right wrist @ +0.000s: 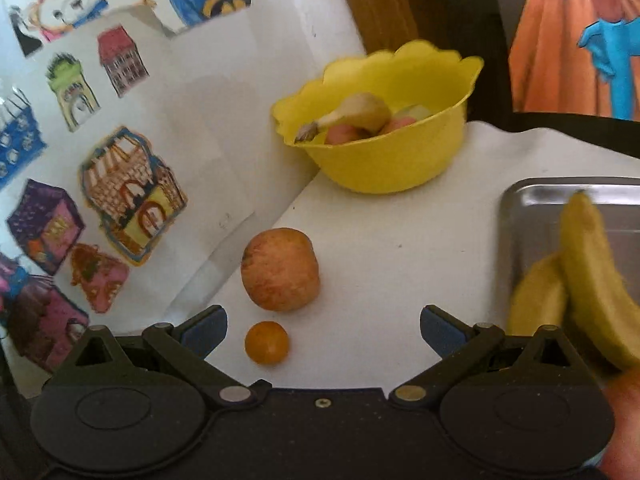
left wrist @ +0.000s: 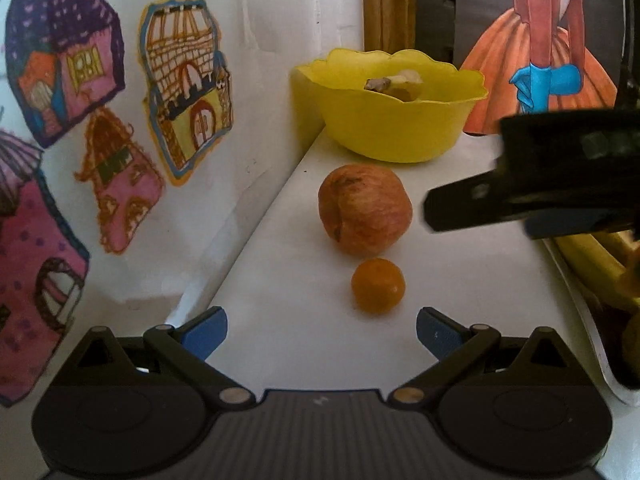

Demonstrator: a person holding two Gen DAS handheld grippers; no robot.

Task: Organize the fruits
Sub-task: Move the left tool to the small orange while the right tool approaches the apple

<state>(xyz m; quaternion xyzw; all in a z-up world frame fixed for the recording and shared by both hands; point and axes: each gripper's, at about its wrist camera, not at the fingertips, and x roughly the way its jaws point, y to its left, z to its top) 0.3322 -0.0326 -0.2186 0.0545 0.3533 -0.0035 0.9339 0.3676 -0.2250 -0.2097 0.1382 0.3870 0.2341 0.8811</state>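
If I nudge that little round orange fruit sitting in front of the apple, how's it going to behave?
The small round orange fruit would probably roll, since it lies loose on the flat white tabletop. Its smooth skin may slip between pads. Pushed forward, it would likely bump the reddish apple just beyond it.

The table (right wrist: 400, 240) is free between the apple (right wrist: 280, 269) and the tray (right wrist: 520, 208); the bowl (right wrist: 384, 160) blocks the far left corner, against the wall (right wrist: 224, 128).
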